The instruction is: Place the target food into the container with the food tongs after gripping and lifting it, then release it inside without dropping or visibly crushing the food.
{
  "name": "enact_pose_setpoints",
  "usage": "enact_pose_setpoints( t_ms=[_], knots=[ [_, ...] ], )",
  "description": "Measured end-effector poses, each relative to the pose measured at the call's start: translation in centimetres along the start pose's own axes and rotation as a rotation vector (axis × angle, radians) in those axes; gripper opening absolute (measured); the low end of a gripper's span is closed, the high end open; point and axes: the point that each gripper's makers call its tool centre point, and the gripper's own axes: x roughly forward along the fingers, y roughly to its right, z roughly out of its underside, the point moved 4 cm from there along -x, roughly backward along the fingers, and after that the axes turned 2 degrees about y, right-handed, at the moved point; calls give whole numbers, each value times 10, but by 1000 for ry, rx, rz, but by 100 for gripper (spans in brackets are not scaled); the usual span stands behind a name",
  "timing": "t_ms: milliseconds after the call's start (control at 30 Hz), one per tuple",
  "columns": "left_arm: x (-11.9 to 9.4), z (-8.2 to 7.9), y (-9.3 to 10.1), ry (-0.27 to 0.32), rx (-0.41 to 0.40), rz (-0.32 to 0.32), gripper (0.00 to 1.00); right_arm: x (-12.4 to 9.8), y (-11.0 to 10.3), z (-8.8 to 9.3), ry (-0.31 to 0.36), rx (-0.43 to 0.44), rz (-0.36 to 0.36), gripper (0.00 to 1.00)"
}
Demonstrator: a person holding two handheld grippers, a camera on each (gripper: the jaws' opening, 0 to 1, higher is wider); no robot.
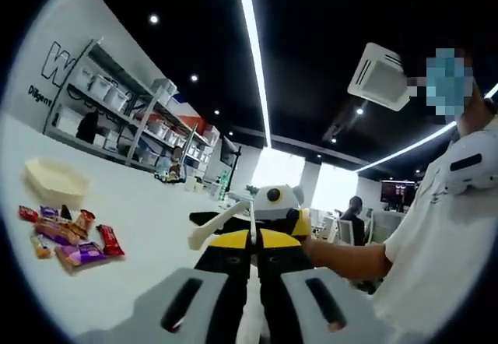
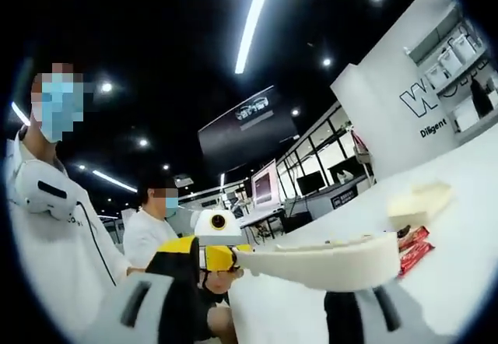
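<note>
My right gripper [image 2: 257, 301]: jaws closed on the cream food tongs [image 2: 327, 262], which run crosswise in front of its camera, tip toward the snacks; from the left gripper view the same right gripper [image 1: 253, 231] shows yellow and black, the tongs [image 1: 220, 224] standing out to its left. My left gripper [image 1: 249, 301]: jaws parted, nothing between them, held up off the table [image 1: 148, 227]. Left gripper as seen from the right gripper view [image 2: 187, 262]: yellow and black, just beside the near end of the tongs. Table: white, broad. Target food: a loose heap of wrapped snacks [image 1: 68, 236], red, purple and orange, on the table well to the left of the tongs; red packets [image 2: 414, 247] lie just past the tongs' tip in the right gripper view. Which packet is the target I cannot tell. Container [image 1: 54, 180]: shallow cream tray just beyond the heap, seen again pale at the far edge [image 2: 420, 200]. Tongs not yet at the food; nothing lifted. Hazards, as I judge them: the wrappers look slick and flat, so the tong tips may slide off or pinch two at once; squeezing hard to compensate could crush the contents; the light tray may skid if the tongs nudge its rim on release.
</note>
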Motion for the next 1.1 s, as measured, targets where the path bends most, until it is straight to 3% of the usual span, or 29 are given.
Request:
enact_pose_setpoints(
  t_ms=[167,433,867,1100],
  knots=[
    [3,-2,3,14,-9,19,2,4,-9,-1,-9,-29,-22,58],
    [5,-5,11,50,-103,77,2,2,-14,-7,25,-24,-59,44],
    [10,-7,19,52,-111,112,2,2,-20,-7,11,-40,-85,36],
    [10,-9,26,68,-113,154,2,1,-27,-14,49,-6,-126,27]
  ],
)
